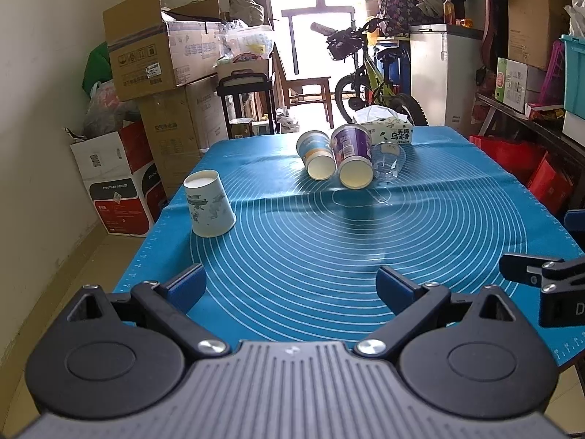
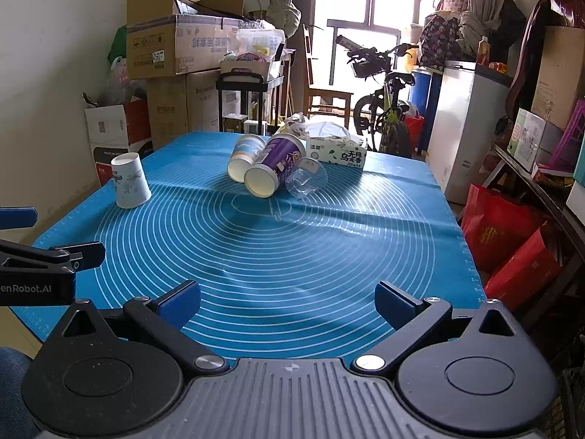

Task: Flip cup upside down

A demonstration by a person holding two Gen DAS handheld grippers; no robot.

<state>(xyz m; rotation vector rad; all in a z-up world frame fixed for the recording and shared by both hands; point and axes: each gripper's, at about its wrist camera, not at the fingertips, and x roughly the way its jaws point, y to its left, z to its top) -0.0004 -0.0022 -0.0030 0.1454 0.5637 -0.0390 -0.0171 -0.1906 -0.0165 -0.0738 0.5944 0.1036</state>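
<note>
A white printed paper cup [image 1: 209,203] stands upside down at the left of the blue mat [image 1: 329,241]; it also shows in the right wrist view [image 2: 129,180]. Three cups lie on their sides at the far middle: a blue-and-yellow paper cup [image 1: 316,154] [image 2: 244,158], a purple paper cup [image 1: 353,161] [image 2: 275,169] and a clear plastic cup [image 1: 388,162] [image 2: 306,182]. My left gripper [image 1: 292,285] is open and empty over the near edge. My right gripper [image 2: 289,300] is open and empty, also near the front edge.
A tissue box [image 1: 387,128] [image 2: 336,150] sits behind the cups. Cardboard boxes [image 1: 153,58] stack at the left, a bicycle [image 1: 369,84] and a white cabinet [image 1: 442,77] stand behind the table, red bags [image 2: 508,245] at the right.
</note>
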